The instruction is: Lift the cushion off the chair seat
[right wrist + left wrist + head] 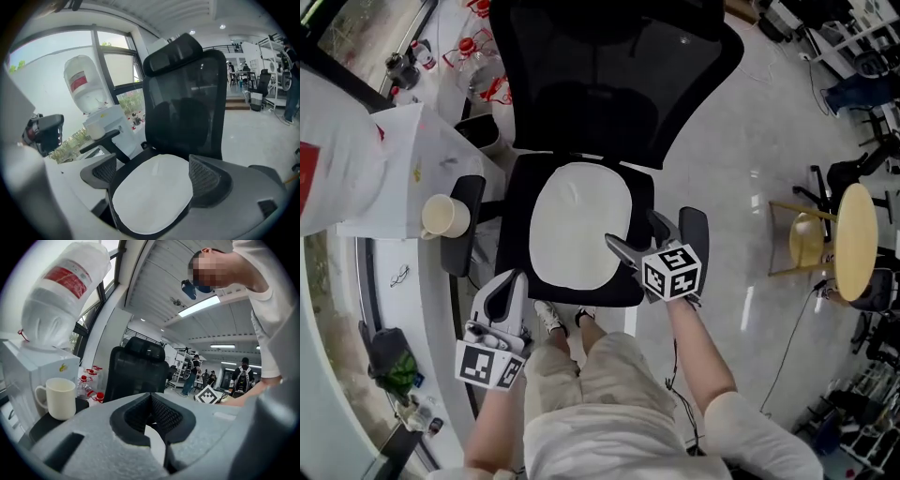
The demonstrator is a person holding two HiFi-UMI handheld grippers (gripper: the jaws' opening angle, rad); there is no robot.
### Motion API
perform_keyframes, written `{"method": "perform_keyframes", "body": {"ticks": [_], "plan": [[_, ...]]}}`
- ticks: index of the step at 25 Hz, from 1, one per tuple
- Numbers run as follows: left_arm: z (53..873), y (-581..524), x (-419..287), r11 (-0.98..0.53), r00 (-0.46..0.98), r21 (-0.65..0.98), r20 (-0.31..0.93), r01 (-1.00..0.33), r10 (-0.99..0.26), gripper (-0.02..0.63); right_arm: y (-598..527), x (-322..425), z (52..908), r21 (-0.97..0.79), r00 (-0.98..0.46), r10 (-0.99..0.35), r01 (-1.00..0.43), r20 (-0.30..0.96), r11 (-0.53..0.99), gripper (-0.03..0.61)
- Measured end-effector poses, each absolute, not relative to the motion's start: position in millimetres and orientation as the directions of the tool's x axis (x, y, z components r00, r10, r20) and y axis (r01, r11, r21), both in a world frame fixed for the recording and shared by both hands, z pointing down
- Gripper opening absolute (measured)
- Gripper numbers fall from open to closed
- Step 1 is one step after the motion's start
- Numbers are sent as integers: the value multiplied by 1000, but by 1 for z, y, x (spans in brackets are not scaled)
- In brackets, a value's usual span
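A white oval cushion point(579, 225) lies flat on the seat of a black mesh office chair point(609, 84). My right gripper point(636, 232) hangs at the cushion's right edge, jaws open wide, nothing held. In the right gripper view the cushion point(152, 194) lies just ahead and below, between the two spread pads point(206, 180). My left gripper point(508, 286) is off the seat's front left corner, apart from the cushion. In the left gripper view its black pads point(166, 416) meet at the tips and hold nothing; the chair back point(138, 369) stands beyond them.
A cream mug point(443, 216) sits on the chair's left armrest point(461, 230). A white box with a water jug point(356, 150) stands to the left, red-capped bottles point(478, 56) behind it. A yellow stool point(855, 239) stands far right. People point(241, 376) stand in the background.
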State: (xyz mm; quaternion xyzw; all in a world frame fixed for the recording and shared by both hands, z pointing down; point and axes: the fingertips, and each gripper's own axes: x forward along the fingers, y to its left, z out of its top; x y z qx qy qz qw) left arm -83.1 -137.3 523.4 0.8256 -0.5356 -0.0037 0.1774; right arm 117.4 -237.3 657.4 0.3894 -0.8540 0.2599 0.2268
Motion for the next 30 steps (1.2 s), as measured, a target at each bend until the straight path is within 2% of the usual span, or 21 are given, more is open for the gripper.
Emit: {"method": "perform_keyframes", "body": {"ticks": [11,20,26,30], "plan": [[568,-166,-80,-327,406,326,213,-887,-889,14,-294,121,812,-291,-525,-409,-810,746,509,453],[603,-190,-83,-278,377,346,262,-896,-889,14,-331,135,893,-289,-473,-318,-827,821,482,448],[620,-194,-78,-250,363,363,287,-898,-887,14,-362,149,920,-270,-423,-359,-874,832,404,428],[622,-193,-81,-234,350,360,302,-903,-887,14,-362,156,938,-263,-387,-337,-896,858,359,426]]}}
